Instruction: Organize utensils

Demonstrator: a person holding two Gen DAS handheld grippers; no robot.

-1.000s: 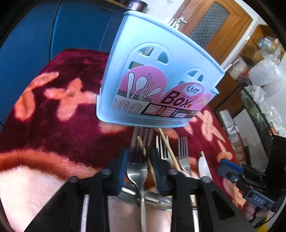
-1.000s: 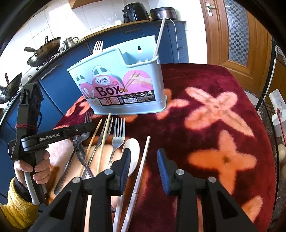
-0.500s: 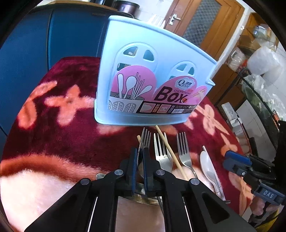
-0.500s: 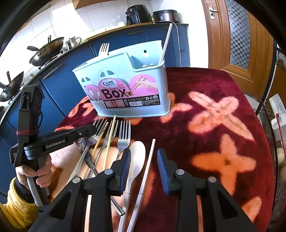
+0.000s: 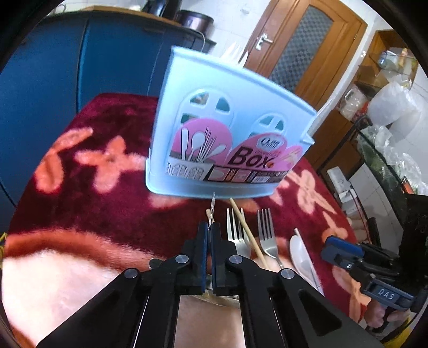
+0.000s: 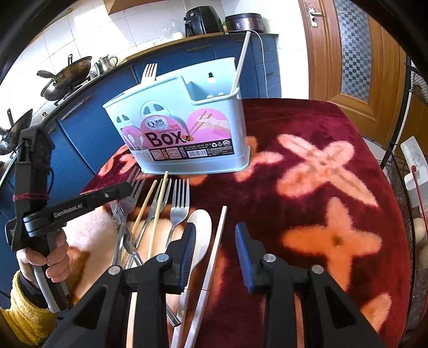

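A light-blue utensil box (image 5: 227, 125) (image 6: 187, 120) stands on the red flowered cloth, with a fork (image 6: 149, 71) and a white chopstick (image 6: 242, 53) in it. My left gripper (image 5: 210, 226) (image 6: 125, 190) is shut on a steel fork (image 5: 213, 208) (image 6: 136, 178), gripped near its neck and seen edge-on just before the box. Two more forks (image 5: 235, 230) (image 5: 266, 227), wooden chopsticks (image 5: 244, 224) (image 6: 157, 211), a white spoon (image 6: 200, 227) and a white chopstick (image 6: 218, 241) lie in front of the box. My right gripper (image 6: 215, 227) is open above the spoon and white chopstick, holding nothing.
Blue cabinets (image 6: 88, 125) with woks (image 6: 67, 77) and a kettle run behind the table. An air fryer (image 6: 200, 17) and a cooker sit on the counter. A wooden door (image 6: 355, 53) and a wire rack (image 6: 412, 187) stand at the right. A hand in a yellow sleeve (image 6: 24, 318) holds the left gripper.
My left gripper's jaws went from open around the fork to shut on it, and the fork now shows edge-on. The right gripper has kept still.
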